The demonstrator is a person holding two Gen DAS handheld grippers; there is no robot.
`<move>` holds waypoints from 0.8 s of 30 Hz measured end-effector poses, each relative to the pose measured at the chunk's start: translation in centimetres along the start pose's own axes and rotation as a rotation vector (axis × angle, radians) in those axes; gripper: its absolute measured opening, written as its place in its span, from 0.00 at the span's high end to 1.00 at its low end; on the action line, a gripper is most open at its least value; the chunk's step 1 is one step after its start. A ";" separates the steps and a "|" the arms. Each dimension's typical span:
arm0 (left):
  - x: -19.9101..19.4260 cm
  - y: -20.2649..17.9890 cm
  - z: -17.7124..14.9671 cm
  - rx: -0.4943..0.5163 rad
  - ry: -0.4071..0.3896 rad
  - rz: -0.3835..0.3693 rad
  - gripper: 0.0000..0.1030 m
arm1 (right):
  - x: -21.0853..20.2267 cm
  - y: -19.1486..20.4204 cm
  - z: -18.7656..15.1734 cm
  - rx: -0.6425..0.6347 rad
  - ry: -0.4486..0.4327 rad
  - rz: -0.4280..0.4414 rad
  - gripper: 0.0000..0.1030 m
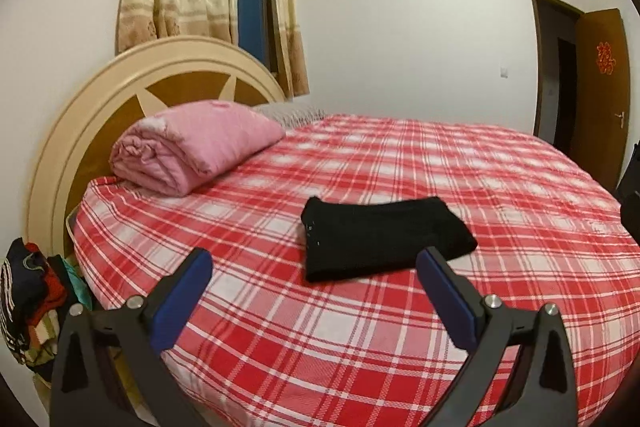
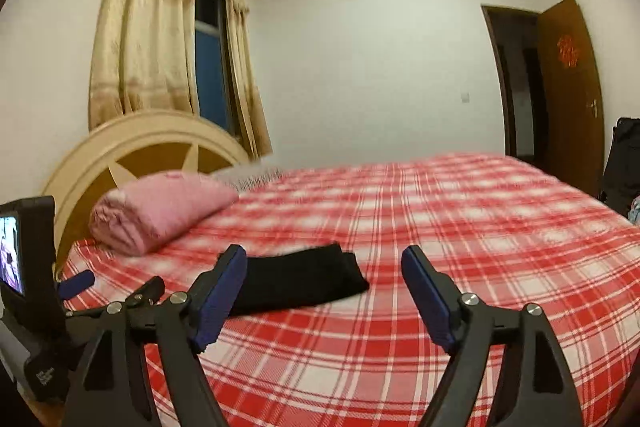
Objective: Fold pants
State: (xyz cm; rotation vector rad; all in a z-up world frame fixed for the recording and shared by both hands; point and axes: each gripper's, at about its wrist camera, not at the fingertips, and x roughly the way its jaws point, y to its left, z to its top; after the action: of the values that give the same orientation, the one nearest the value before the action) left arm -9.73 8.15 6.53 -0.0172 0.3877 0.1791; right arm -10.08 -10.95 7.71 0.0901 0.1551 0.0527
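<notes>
Black pants [image 1: 380, 239] lie folded into a compact rectangle on the red plaid bed sheet [image 1: 500, 187]. My left gripper [image 1: 314, 261] is open and empty, held above the bed just in front of the pants. In the right wrist view the pants [image 2: 304, 279] lie ahead and slightly left, and my right gripper [image 2: 324, 259] is open and empty, apart from them. The left gripper [image 2: 76, 285] shows at the left edge of the right wrist view.
A folded pink quilt [image 1: 192, 151] lies by the round headboard [image 1: 120, 95]. A pile of clothes [image 1: 32, 303] sits beside the bed at left. An open wooden door [image 1: 600, 87] is at far right. A dark bag [image 2: 624, 163] stands at the right.
</notes>
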 end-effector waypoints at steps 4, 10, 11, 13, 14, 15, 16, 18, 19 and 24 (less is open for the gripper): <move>-1.3 -0.1 0.3 0.019 -0.034 0.002 0.00 | -0.9 0.7 0.2 -0.014 -0.004 0.007 0.20; -2.7 0.1 0.7 -0.004 -0.050 0.007 0.00 | -2.0 1.1 0.6 -0.023 -0.023 0.006 0.20; -2.9 0.2 0.8 -0.008 -0.055 0.003 0.00 | -2.2 1.0 0.6 -0.023 -0.025 0.006 0.20; -3.3 0.3 1.0 -0.011 -0.071 0.002 0.00 | -2.5 1.0 0.6 -0.022 -0.029 0.003 0.20; -3.5 0.1 1.0 -0.006 -0.081 0.002 0.00 | -2.6 0.9 0.5 -0.020 -0.030 0.001 0.20; -3.6 0.1 1.1 0.001 -0.088 0.003 0.00 | -2.6 0.7 0.5 -0.014 -0.028 -0.001 0.20; -3.8 0.0 1.0 0.005 -0.093 0.006 0.00 | -2.6 0.7 0.6 -0.010 -0.026 -0.002 0.20; -4.0 -0.3 1.0 0.016 -0.101 0.011 0.00 | -2.5 0.5 0.5 -0.001 -0.019 0.000 0.20; -4.0 -0.4 1.0 0.022 -0.102 0.010 0.00 | -2.5 0.5 0.5 0.001 -0.015 -0.001 0.20; -4.2 -0.8 1.0 0.034 -0.104 0.009 0.00 | -2.4 0.5 0.4 0.002 -0.010 0.002 0.20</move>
State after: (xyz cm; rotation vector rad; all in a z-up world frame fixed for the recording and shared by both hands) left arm -13.05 6.70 9.06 0.0275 0.2867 0.1811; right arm -12.38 -10.67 8.49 0.0921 0.1453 0.0542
